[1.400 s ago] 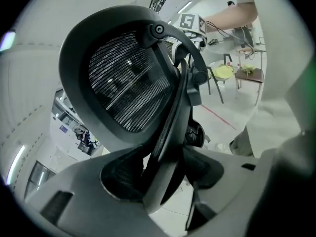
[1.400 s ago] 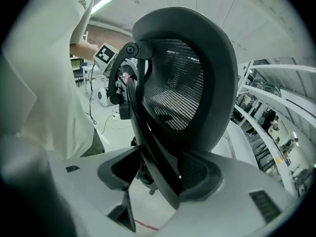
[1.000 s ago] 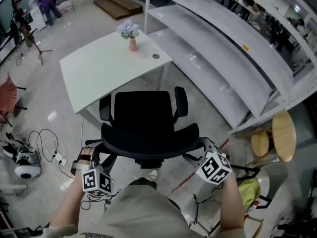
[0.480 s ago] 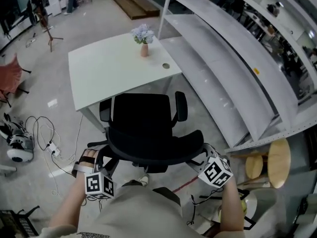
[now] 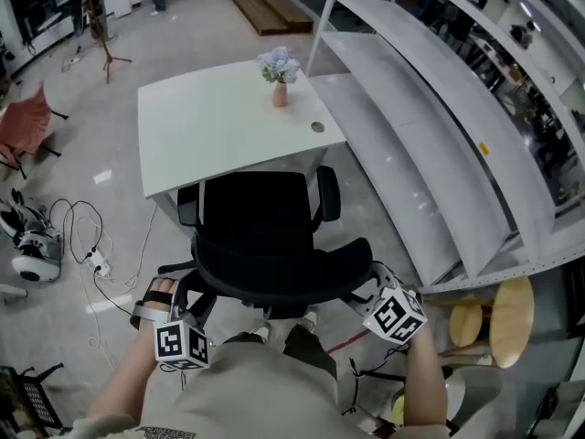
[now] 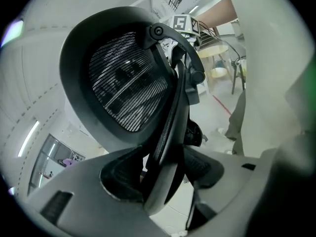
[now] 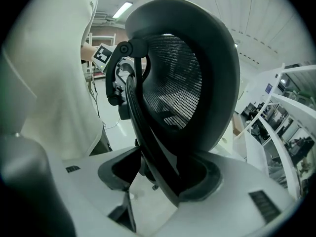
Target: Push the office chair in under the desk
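The black office chair (image 5: 256,210) stands with its seat front at the near edge of the white desk (image 5: 219,122). Its mesh backrest (image 5: 279,268) is nearest me. My left gripper (image 5: 186,289) is at the backrest's left edge and my right gripper (image 5: 366,280) at its right edge. In the left gripper view the backrest's frame bar (image 6: 170,127) runs between the jaws of the left gripper (image 6: 165,174), filling the gap. In the right gripper view the frame bar (image 7: 148,137) likewise sits between the pads of the right gripper (image 7: 160,174), under the mesh (image 7: 177,93).
A pink vase of flowers (image 5: 279,73) and a cable hole (image 5: 317,127) are on the desk. Long white shelving (image 5: 430,144) runs along the right. Cables and a power strip (image 5: 91,263) lie on the floor at left. Round wooden stools (image 5: 512,305) stand at right.
The chair has rolled a little toward the desk, with both grippers staying on the backrest's edges. The desk now sits closer and more central in the head view.
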`<state>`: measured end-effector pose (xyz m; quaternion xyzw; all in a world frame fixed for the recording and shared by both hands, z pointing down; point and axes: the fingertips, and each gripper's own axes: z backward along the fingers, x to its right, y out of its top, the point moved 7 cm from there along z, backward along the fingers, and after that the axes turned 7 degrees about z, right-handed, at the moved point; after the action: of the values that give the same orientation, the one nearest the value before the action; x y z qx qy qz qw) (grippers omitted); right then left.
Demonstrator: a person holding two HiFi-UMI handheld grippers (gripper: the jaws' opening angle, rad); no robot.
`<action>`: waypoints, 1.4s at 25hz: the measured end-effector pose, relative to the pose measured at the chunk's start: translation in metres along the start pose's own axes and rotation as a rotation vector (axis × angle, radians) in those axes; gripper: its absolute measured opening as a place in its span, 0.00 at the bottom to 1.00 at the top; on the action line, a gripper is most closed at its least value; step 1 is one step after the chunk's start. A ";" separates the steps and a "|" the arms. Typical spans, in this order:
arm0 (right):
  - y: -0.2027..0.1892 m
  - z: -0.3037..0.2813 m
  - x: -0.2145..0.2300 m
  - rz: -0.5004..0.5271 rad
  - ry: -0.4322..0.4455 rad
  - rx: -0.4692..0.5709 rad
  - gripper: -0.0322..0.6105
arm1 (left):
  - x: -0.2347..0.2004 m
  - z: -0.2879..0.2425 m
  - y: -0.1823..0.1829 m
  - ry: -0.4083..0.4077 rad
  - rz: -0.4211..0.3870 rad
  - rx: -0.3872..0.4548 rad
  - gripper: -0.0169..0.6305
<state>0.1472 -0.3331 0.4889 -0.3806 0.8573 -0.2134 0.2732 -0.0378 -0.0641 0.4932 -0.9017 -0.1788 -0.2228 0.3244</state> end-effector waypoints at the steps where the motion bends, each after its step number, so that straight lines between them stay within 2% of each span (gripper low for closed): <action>1: 0.001 -0.002 0.004 0.008 0.002 0.005 0.42 | -0.001 -0.001 0.000 0.003 0.007 -0.007 0.40; 9: 0.005 -0.019 0.039 0.083 0.037 0.050 0.42 | -0.011 -0.009 0.000 0.054 0.061 -0.045 0.40; 18: -0.005 -0.034 0.099 0.130 0.083 0.062 0.42 | -0.033 -0.040 0.023 0.092 0.122 -0.098 0.41; 25: -0.006 -0.054 0.149 0.182 0.101 0.094 0.42 | -0.060 -0.067 0.032 0.125 0.168 -0.141 0.41; 35: -0.001 -0.083 0.216 0.200 0.150 0.086 0.42 | -0.102 -0.105 0.042 0.151 0.209 -0.177 0.41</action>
<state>-0.0262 -0.4870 0.4866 -0.2640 0.8991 -0.2497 0.2442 -0.1338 -0.1820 0.4914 -0.9213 -0.0385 -0.2699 0.2774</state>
